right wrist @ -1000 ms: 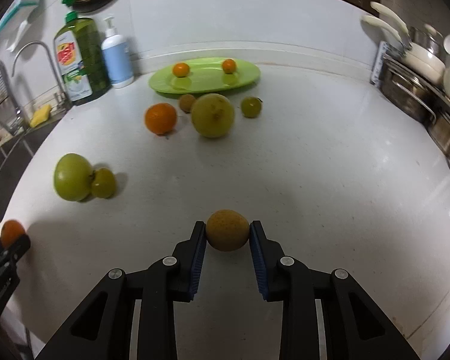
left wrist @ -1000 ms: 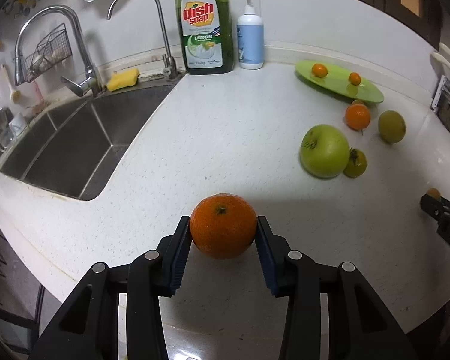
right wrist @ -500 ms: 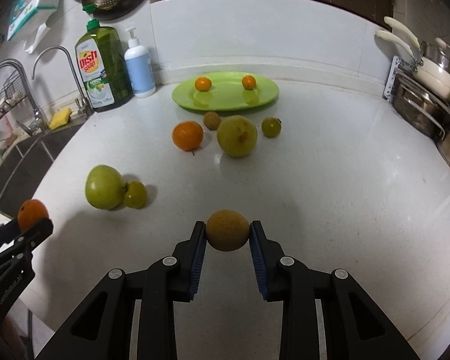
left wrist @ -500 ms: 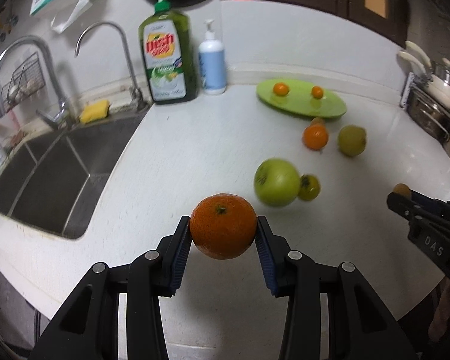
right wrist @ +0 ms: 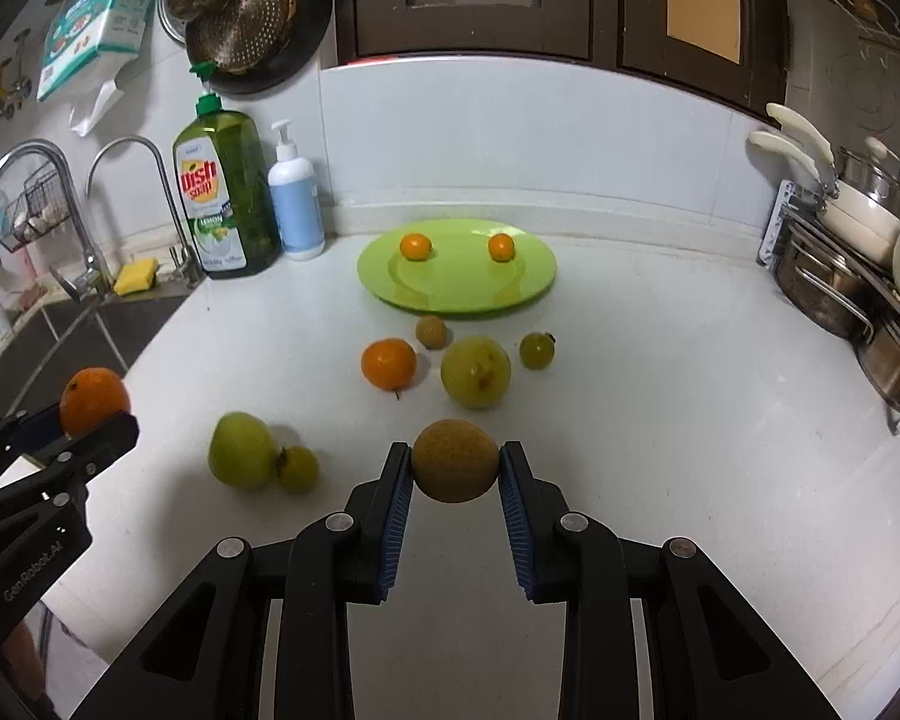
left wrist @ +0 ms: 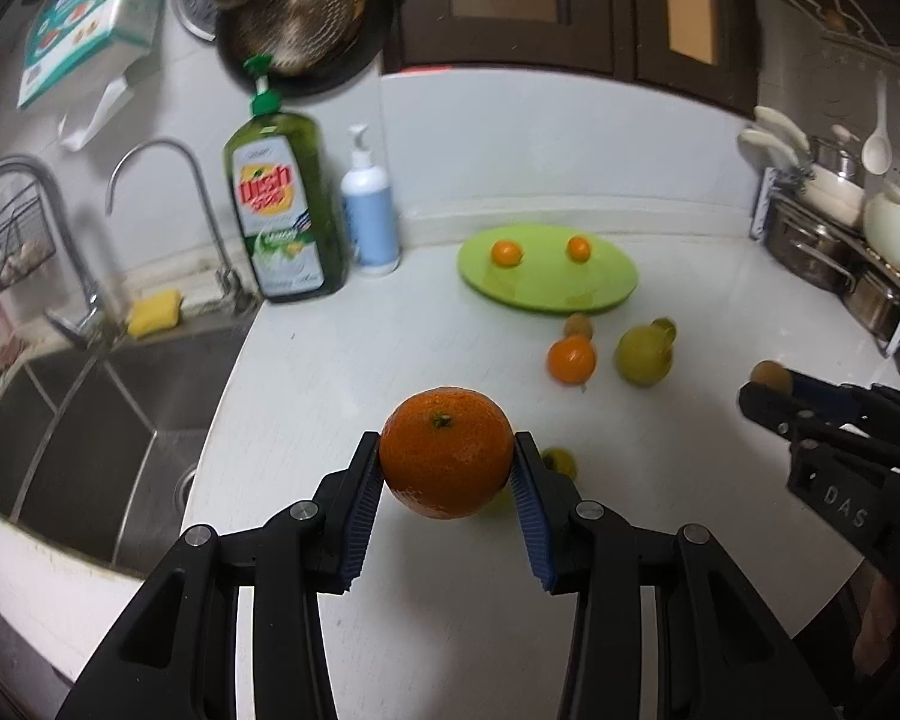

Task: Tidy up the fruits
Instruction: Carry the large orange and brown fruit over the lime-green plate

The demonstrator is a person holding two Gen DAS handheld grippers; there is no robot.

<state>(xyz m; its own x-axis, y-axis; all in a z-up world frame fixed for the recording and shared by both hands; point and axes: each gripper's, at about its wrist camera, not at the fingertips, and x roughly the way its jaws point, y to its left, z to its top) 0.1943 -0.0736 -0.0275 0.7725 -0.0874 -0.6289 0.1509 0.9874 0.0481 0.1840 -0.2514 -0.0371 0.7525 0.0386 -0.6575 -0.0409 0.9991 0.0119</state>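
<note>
With the mandarin (left wrist: 447,453) clamped in the left gripper (left wrist: 447,462) and the small brown fruit (right wrist: 455,461) in the right gripper (right wrist: 455,468), both above the counter (right wrist: 660,390), each is best carried level to the green plate (right wrist: 456,285) and lowered gently before being let go

A white counter (right wrist: 660,420) is showing a smooth, glossy, faintly speckled surface. A lime-green plate (right wrist: 456,294) is looking like shiny plastic. The sink (left wrist: 90,420) and taps (right wrist: 150,180) are gleaming as brushed and polished metal. The soap bottle (right wrist: 225,192) is looking like clear plastic with a glossy label. Both grippers are looking matt black plastic with ribbed blue pads (right wrist: 393,522). The orange (left wrist: 447,453) is showing dimpled, slightly shiny peel; the brown fruit (right wrist: 455,459) is looking rough and dull.
</note>
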